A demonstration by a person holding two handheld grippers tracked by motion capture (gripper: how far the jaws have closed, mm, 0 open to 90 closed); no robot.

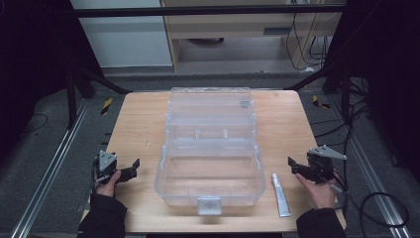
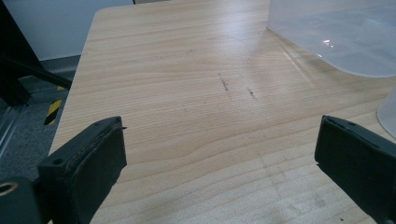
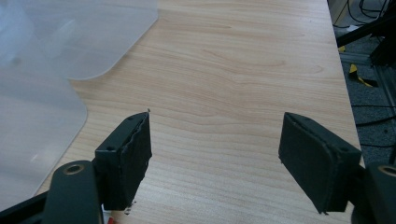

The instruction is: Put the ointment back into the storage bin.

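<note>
While both hands idle at the table's near corners, we read it so:
Left gripper (image 1: 130, 169): jaws spread, empty, at 8 o'clock of the clear box (image 1: 210, 186).
Right gripper (image 1: 297, 167): jaws spread, empty, at 4 o'clock of the box.
Tube (image 1: 280, 194): lies flat on the table (image 1: 138, 124), between box wall and right gripper, near both.
Box: lid open, base bare.
Step, our call: right takes the tube; we approach from above, pinch mid-body across its width, lift clear of the wall before moving in.
</note>
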